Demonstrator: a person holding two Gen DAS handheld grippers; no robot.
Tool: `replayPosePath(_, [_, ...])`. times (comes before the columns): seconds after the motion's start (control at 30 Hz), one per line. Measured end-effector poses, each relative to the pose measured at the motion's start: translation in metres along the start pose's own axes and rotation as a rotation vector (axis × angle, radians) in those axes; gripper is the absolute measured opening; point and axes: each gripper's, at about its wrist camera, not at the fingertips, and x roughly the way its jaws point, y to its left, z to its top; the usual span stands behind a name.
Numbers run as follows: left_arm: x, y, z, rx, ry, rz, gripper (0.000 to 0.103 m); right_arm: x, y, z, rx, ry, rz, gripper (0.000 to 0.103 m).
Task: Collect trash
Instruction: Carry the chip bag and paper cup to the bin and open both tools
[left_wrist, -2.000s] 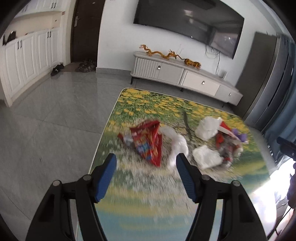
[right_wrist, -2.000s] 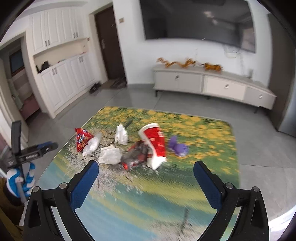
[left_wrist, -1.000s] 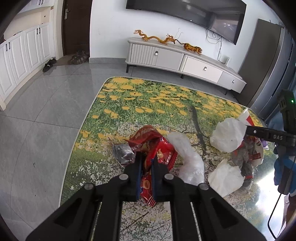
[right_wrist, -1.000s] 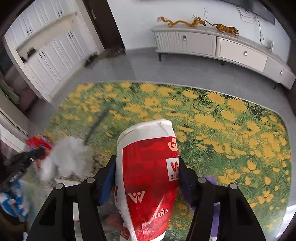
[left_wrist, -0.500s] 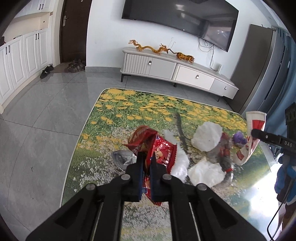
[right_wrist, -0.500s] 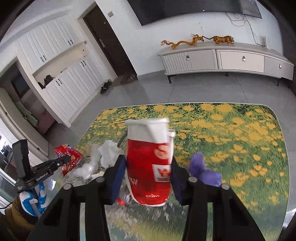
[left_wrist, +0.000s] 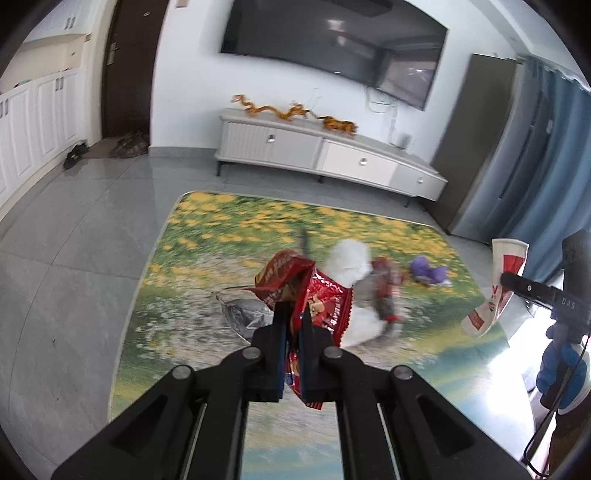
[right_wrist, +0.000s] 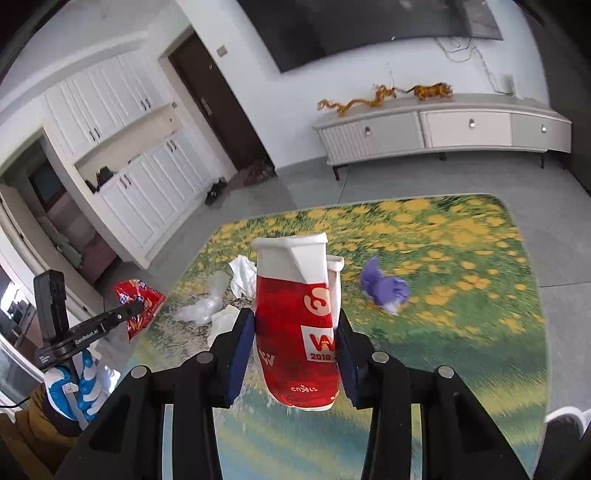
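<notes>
Glove on table, right of tissues

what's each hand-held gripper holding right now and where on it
Left hand-held gripper: red snack wrapper, pinched at its lower edge. Right hand-held gripper: crushed red and white paper cup, squeezed across its lower body.

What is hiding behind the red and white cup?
Behind the red and white cup you can see a white tissue and a purple glove lying on the flowery table. Whatever sits straight behind the cup is covered.
</notes>
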Motion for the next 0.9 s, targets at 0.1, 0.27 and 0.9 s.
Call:
replayPosePath(0.1, [-0.005, -0.034, 0.003, 0.050, 0.004, -0.062, 0.005, -0.043, -0.011, -0.008, 0.025, -0.066, -0.016, 0.039])
replayPosePath(0.27, [0.005, -0.120, 0.004, 0.172, 0.042, -0.197, 0.005, -0.120, -0.046, -0.026, 0.100, -0.170, -0.110, 0.039])
replayPosePath(0.9, [0.118, -0.460, -0.058, 0.528, 0.333, -0.514, 0.005, -0.246, -0.227, -0.136, 0.543, -0.258, -0.550, 0.042])
